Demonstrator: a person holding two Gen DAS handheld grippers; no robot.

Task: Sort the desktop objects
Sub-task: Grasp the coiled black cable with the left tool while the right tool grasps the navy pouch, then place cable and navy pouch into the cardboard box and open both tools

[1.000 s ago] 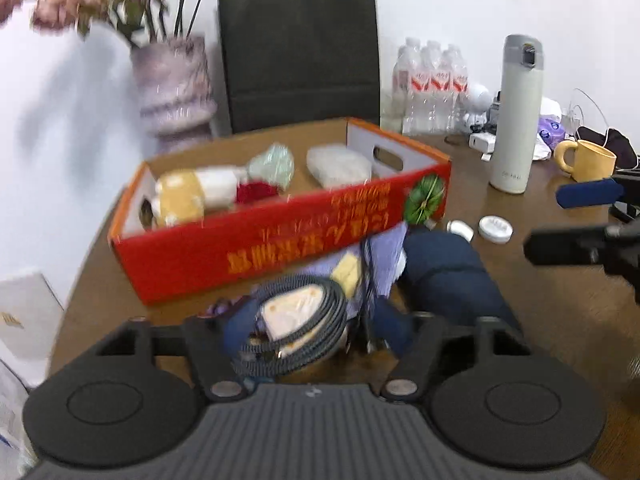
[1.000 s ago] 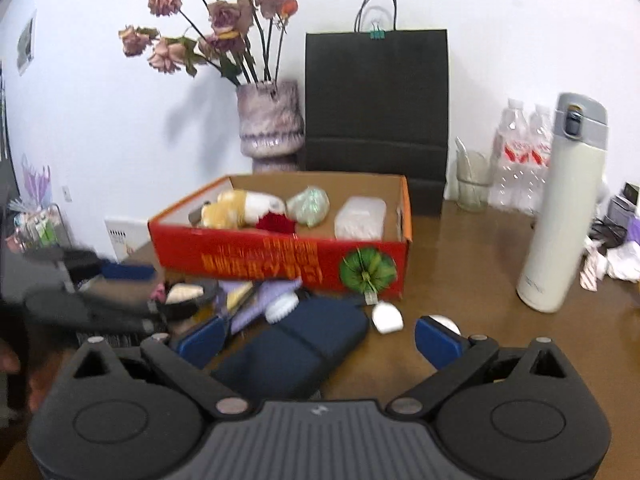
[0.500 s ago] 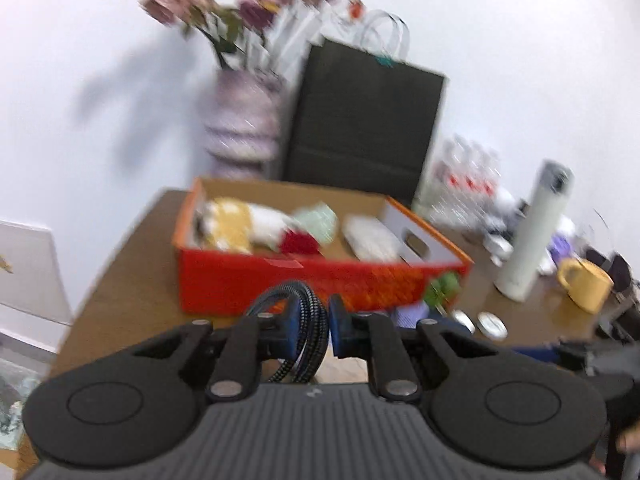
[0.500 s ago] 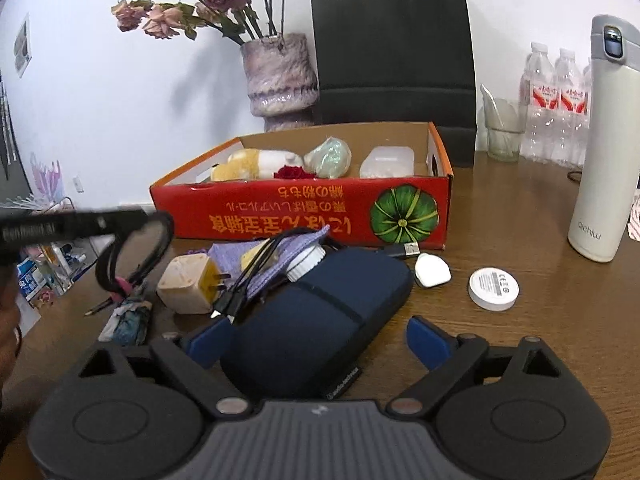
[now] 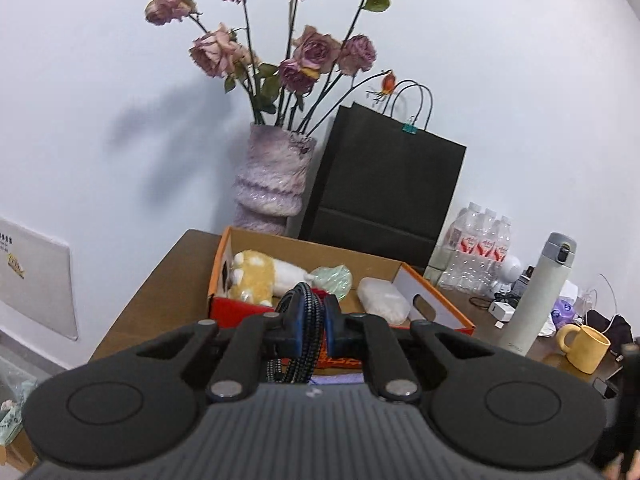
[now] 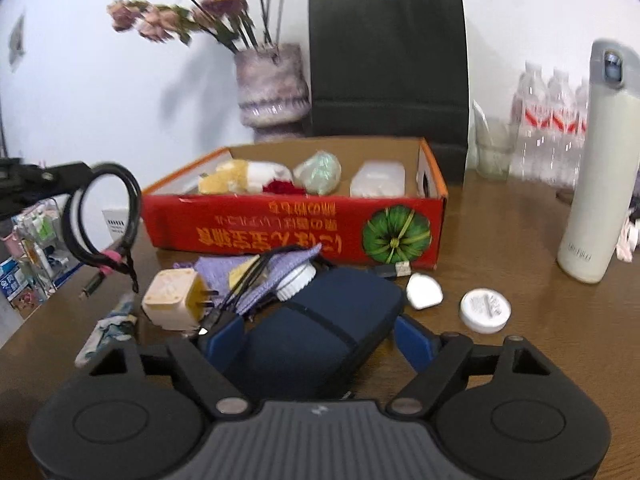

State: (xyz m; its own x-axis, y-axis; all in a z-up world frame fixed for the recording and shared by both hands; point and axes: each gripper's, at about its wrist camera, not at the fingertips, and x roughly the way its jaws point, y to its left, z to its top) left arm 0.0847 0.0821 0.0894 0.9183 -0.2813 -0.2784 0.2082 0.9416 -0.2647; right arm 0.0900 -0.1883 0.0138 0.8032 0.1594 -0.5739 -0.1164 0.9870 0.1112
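My left gripper (image 5: 310, 326) is shut on a coiled black braided cable (image 5: 304, 332) and holds it up in the air, in front of the red cardboard box (image 5: 436, 300). The right wrist view shows that cable (image 6: 104, 220) hanging from the left gripper at the far left, above the table. My right gripper (image 6: 320, 336) is open, its blue pads on either side of a dark navy pouch (image 6: 316, 332) lying on the table. The box (image 6: 296, 224) holds a plush toy (image 6: 236, 176), a green bundle and a white packet.
In front of the box lie a cream plug adapter (image 6: 172, 300), a purple cloth, black cables, a white charger (image 6: 424, 292) and a round white lid (image 6: 484, 310). A white flask (image 6: 596, 172), water bottles, a flower vase (image 6: 272, 88) and a black paper bag stand behind. A yellow mug (image 5: 584, 348) sits right.
My left gripper closed on the coiled cable and lifted it from the table, tilting up. My right gripper moved forward and down over the navy pouch.
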